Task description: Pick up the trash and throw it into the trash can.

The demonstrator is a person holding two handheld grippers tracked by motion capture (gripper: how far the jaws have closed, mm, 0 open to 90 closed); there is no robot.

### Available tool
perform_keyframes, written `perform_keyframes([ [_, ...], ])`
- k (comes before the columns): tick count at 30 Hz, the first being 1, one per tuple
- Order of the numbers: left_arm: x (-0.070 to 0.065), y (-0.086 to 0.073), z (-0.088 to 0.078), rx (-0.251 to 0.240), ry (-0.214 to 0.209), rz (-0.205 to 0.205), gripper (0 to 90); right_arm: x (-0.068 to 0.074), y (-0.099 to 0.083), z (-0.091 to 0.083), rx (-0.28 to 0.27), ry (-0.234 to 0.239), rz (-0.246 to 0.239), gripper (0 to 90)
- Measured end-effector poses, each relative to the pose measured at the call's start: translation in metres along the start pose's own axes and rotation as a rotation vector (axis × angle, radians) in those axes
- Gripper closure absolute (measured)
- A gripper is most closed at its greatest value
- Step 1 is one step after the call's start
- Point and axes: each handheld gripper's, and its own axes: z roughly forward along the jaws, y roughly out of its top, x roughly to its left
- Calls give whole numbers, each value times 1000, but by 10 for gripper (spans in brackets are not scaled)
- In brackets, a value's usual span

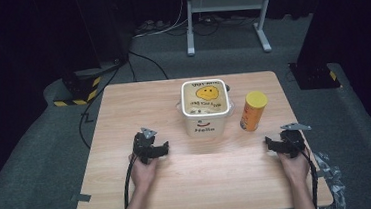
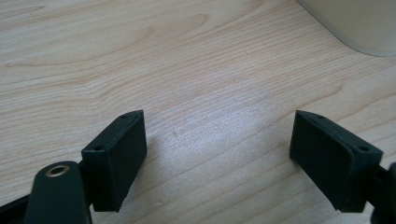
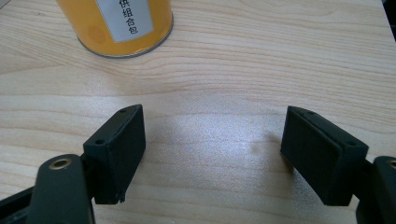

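Grippers, left (image 1: 163,148) and right (image 1: 271,144), gape, seemingly resting on table (image 1: 204,173).

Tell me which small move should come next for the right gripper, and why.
Probably ease the right gripper forward and to the left, toward the yellow-lidded canister. Its jaws stand open with bare table between them, and the canister stands upright, apart from the white bucket, ahead and left of the jaws.
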Motion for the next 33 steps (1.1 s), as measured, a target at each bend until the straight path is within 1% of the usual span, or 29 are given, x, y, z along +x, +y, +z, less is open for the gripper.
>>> perform_keyframes([
  [5, 0, 0, 0, 0, 0, -1, 190, 0, 0, 0, -1, -2, 1, 221],
  [6, 0, 0, 0, 0, 0, 0, 190, 0, 0, -2, 18, 10, 1, 220],
  [9, 0, 0, 0, 0, 0, 0, 190, 0, 0, -1, 14, 8, 3, 220],
  [10, 0, 0, 0, 0, 0, -1, 190, 0, 0, 0, 1, 2, 4, 220],
  [11, 0, 0, 0, 0, 0, -1, 190, 0, 0, 0, 7, 4, 14, 219],
  [15, 0, 0, 0, -1, -1, 0, 190, 0, 0, 0, 3, 2, 7, 219],
  [16, 0, 0, 0, 1, -2, 3, 190, 0, 0, 0, 5, 1, 5, 219],
  [17, 0, 0, 0, 1, -2, 3, 190, 0, 0, -1, 18, 7, 6, 219],
  [18, 0, 0, 0, 1, -2, 3, 190, 1, 0, 0, -2, -7, 11, 217],
  [20, 0, 0, 0, 1, -2, 3, 190, 1, 0, 0, 2, -12, 17, 214],
  [21, 0, 0, 0, 1, -2, 4, 190, 1, 0, 0, -5, -19, 12, 207],
  [22, 0, 0, 0, 1, -2, 3, 190, 0, 0, 0, -6, -15, 9, 197],
  [23, 0, 0, 0, 1, -2, 3, 190, 1, 0, -1, 12, -3, 18, 193],
  [24, 0, 0, 0, 1, -1, 3, 190, 1, 1, -2, 20, 2, 15, 193],
  [27, 0, 0, 0, 1, -2, 3, 190, 1, 1, -1, 19, 2, 10, 185],
  [28, 0, 0, 0, 1, -2, 3, 190, 1, 1, 0, 12, 0, 16, 178],
  [30, 0, 0, 0, 4, -1, 4, 190, 1, 1, -1, 13, -2, 10, 164],
  [31, 0, 0, 0, 4, -3, 5, 190, 2, 0, -3, -32, 6, 15, 163],
  [32, 0, 0, 0, 0, -4, 4, 190, 2, -1, -4, -53, 13, 35, 163],
  [33, 0, 0, 0, 0, -4, 4, 190, 2, -1, -7, -53, 34, 40, 161],
])
